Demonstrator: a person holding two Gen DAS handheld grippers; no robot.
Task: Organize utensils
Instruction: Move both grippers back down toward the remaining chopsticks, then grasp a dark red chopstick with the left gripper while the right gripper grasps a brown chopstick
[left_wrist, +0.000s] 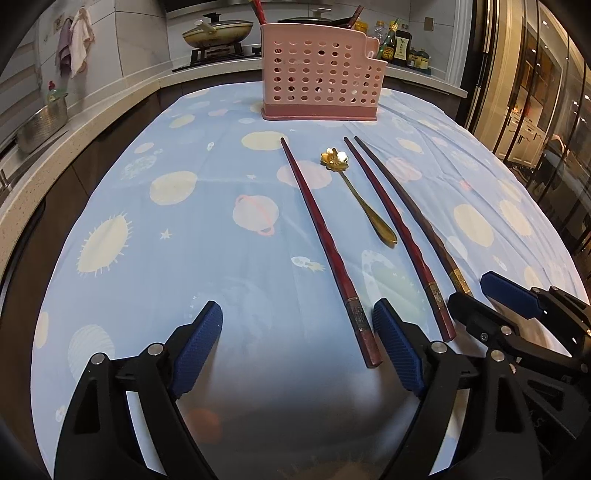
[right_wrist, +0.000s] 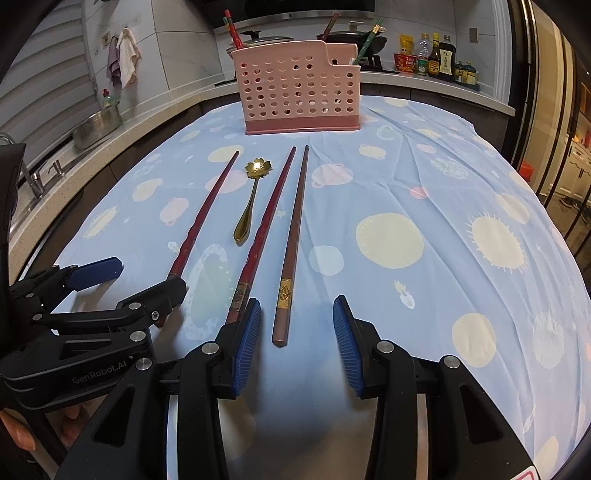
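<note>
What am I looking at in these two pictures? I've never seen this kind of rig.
A person holds two hand-held grippers, each with a fisheye camera looking along its blue-padded fingers. One picture is from the left gripper, the other from the right gripper. Both are open and hold nothing. On the blue tablecloth lie three chopsticks: a red one, another red one, a brown one, and a gold spoon. Behind stands a pink utensil basket with some chopsticks already inside.

We are looking across a table draped in a light blue planet-print cloth (left_wrist: 207, 236) toward a pale speckled stone counter (left_wrist: 122, 99) curving under grey tiled walls (right_wrist: 177, 48), where cloths are hanging from hooks (right_wrist: 123, 61) and glossy gold-trimmed cabinet doors (left_wrist: 532, 85) are gleaming.
</note>
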